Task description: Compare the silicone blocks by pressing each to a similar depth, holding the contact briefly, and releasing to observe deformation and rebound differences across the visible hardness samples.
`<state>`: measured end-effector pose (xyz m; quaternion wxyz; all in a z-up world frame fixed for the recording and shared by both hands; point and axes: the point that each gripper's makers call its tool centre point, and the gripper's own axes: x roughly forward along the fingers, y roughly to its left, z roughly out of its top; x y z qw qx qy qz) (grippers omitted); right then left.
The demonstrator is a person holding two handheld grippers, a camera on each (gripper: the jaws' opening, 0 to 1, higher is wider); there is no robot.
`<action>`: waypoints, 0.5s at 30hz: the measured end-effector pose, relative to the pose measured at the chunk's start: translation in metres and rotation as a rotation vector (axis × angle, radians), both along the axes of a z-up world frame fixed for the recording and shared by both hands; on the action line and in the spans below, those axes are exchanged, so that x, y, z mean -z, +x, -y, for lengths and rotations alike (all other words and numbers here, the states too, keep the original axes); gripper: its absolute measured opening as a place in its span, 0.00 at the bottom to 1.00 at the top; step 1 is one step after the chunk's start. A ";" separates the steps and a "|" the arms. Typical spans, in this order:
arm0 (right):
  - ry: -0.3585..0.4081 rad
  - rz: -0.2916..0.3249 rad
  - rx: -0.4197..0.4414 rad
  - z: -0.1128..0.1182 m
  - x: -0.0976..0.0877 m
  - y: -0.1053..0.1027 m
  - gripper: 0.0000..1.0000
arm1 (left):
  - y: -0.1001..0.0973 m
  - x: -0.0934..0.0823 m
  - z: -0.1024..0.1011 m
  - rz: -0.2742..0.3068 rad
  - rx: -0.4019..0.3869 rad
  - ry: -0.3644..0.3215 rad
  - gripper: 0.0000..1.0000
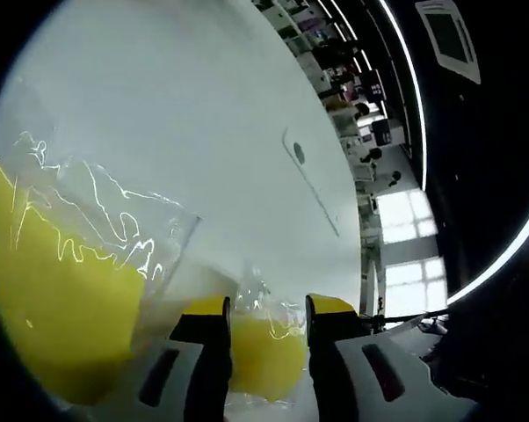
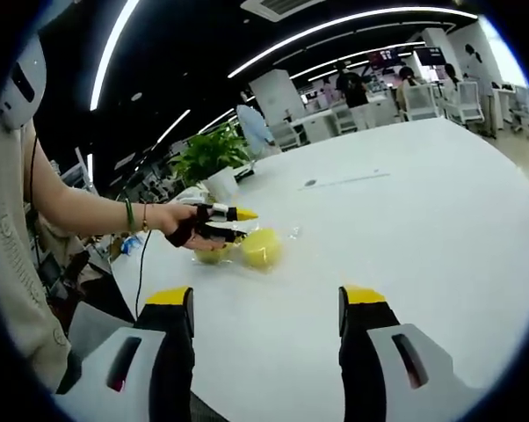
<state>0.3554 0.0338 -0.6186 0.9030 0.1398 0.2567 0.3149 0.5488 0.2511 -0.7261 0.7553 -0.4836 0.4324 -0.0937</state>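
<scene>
Yellow silicone, rounded and wrapped in crinkled clear film, sat between the jaws of our left gripper (image 1: 266, 318); this smaller block (image 1: 264, 356) seemed lightly pinched, though contact was hard to confirm; a larger yellow block (image 1: 58, 299), cut off by the frame, lay just beside it on the smooth white table (image 1: 212, 141); our right gripper (image 2: 266, 303) hung wide open, holding nothing, well apart from both blocks.
</scene>
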 end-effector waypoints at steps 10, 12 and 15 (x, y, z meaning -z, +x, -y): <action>0.005 -0.012 0.007 0.001 0.004 0.000 0.60 | -0.004 0.005 0.000 -0.027 0.020 0.015 0.12; 0.004 -0.012 0.009 0.001 0.004 0.000 0.59 | -0.004 0.006 0.002 -0.023 0.042 0.035 0.12; 0.001 -0.016 0.013 0.002 0.005 0.001 0.57 | -0.004 0.006 0.004 -0.014 0.061 0.049 0.10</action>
